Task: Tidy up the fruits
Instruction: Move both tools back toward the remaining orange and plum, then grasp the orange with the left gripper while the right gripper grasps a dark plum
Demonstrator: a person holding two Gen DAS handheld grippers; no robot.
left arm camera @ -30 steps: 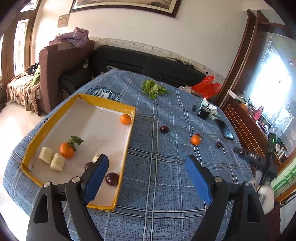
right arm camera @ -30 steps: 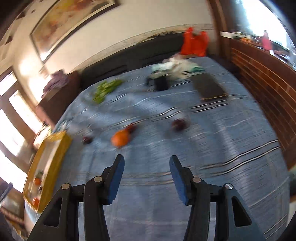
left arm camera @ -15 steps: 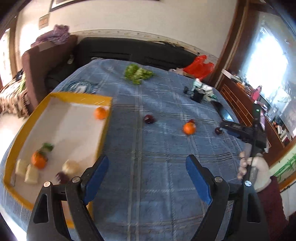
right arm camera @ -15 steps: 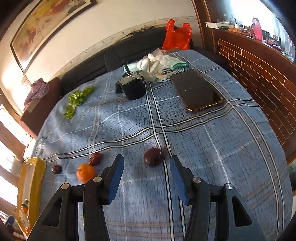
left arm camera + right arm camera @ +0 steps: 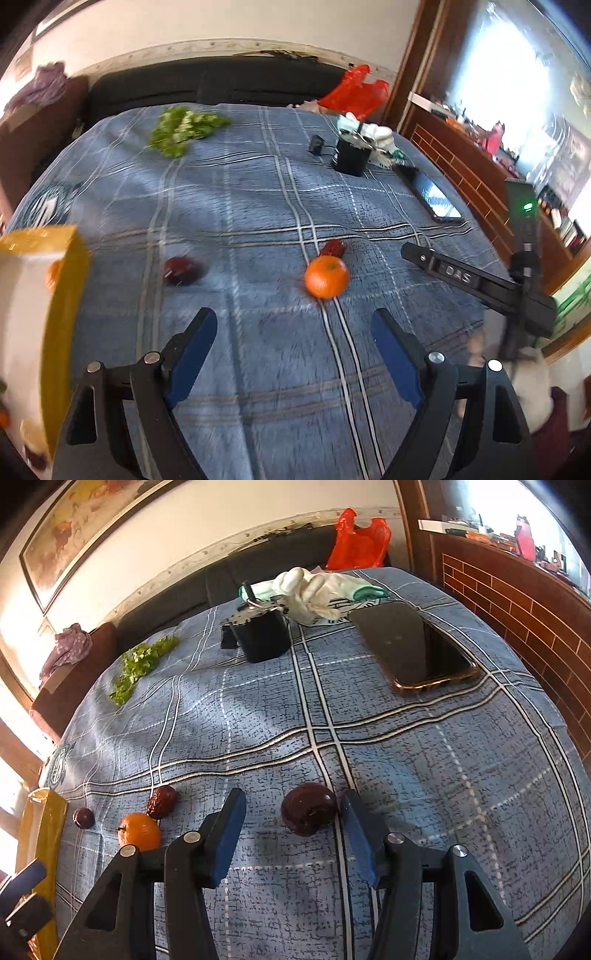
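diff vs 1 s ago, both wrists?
Right hand-held gripper advanced onto the dark plum, now between its open fingers, not clamped. Left hand-held gripper swung right from the yellow tray toward the orange, open. Fruit unmoved.

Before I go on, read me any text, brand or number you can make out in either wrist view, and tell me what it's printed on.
"DAS": raised letters on the black arm of the right gripper, seen from the left wrist view.
Dark print on the white cloth beside the black box: too small to read.
Round emblem on the blue tablecloth at its left edge: too blurred to read.
Phone: screen dark, no text.
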